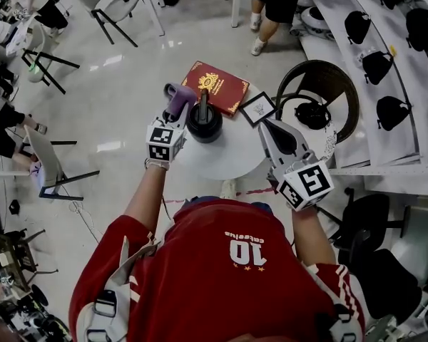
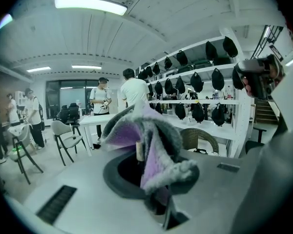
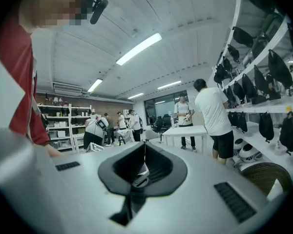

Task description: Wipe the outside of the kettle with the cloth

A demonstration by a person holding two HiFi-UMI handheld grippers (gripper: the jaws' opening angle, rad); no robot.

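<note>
- Cloth (image 1: 177,98), soft and limp, bunches from the clamped jaws of the left gripper (image 1: 175,114), just beside the kettle (image 1: 204,122).
- Kettle stands upright on the round table (image 1: 228,155); probably hard, smooth and apt to skid, so steady it by the handle.
- Right gripper (image 1: 269,128) hovers apart, jaws together, empty.
- Red book (image 1: 215,86) and framed card (image 1: 257,108) crowd behind.

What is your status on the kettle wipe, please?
Left gripper shut on cloth, beside kettle. Right gripper shut, empty, held aside. Kettle upright on table; nothing in the way.
</note>
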